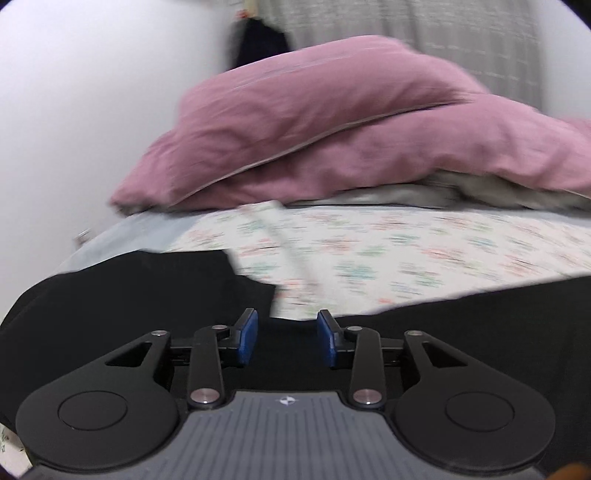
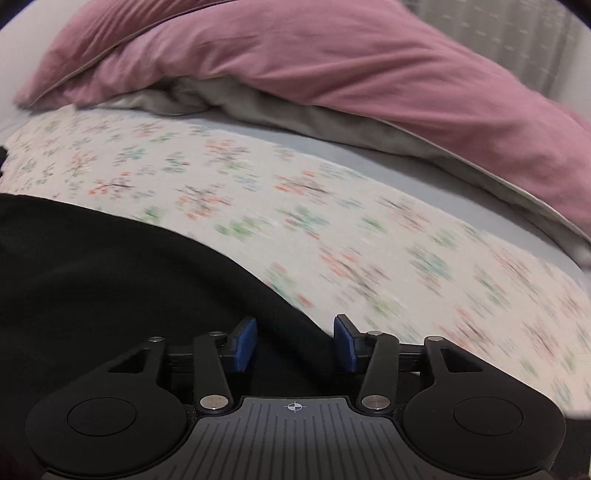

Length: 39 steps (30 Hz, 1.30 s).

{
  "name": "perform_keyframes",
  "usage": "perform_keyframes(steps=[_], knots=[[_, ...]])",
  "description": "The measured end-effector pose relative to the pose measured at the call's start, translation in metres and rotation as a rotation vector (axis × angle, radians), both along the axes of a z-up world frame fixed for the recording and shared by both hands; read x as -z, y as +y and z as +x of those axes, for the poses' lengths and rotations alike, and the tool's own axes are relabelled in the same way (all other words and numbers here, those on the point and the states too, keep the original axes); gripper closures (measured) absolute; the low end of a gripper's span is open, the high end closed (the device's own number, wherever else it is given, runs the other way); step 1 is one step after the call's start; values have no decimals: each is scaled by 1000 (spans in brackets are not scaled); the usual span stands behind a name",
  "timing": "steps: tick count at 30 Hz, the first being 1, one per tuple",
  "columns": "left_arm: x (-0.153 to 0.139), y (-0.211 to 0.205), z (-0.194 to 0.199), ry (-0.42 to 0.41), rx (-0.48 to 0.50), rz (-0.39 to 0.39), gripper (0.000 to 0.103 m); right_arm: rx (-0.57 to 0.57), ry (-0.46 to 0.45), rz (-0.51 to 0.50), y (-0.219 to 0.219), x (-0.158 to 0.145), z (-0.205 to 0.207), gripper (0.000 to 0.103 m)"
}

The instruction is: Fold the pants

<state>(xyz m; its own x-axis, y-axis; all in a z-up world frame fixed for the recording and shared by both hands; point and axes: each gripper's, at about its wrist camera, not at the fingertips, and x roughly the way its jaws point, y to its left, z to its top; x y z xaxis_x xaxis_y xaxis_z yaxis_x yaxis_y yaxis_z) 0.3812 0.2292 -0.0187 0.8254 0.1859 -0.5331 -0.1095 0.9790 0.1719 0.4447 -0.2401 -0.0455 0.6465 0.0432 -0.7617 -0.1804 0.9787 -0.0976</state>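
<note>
Black pants (image 1: 147,288) lie on a floral bedsheet (image 1: 369,251). In the left wrist view they spread across the lower part of the frame, under and to both sides of my left gripper (image 1: 287,338), which is open with blue pads apart just above the cloth edge. In the right wrist view the pants (image 2: 110,277) fill the lower left, their edge running diagonally under my right gripper (image 2: 294,341). It is open and empty, its left pad over black cloth and its right pad over the sheet (image 2: 332,206).
Pink pillows (image 1: 314,122) are stacked at the head of the bed, over a grey blanket (image 1: 424,192). They also show in the right wrist view (image 2: 332,62). A white wall (image 1: 74,92) stands at left and a grey curtain (image 1: 443,33) behind.
</note>
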Motion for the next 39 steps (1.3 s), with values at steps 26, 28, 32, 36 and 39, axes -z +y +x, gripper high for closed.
perform_keyframes(steps=[26,28,32,36,39], knots=[[23,-513,9,125,948,-24,21,652,10,596,-315,34,-261,51],[35,-549,29,179,986,-41,21,641,-38,642,-319,39,-269,52],[57,-608,58,267,1037,-68,21,623,-115,750,-327,52,-276,58],[67,-643,90,324,1018,-167,21,625,-144,756,-337,57,-269,73],[73,-658,110,448,1052,-286,25,626,-157,800,-343,64,-268,74]])
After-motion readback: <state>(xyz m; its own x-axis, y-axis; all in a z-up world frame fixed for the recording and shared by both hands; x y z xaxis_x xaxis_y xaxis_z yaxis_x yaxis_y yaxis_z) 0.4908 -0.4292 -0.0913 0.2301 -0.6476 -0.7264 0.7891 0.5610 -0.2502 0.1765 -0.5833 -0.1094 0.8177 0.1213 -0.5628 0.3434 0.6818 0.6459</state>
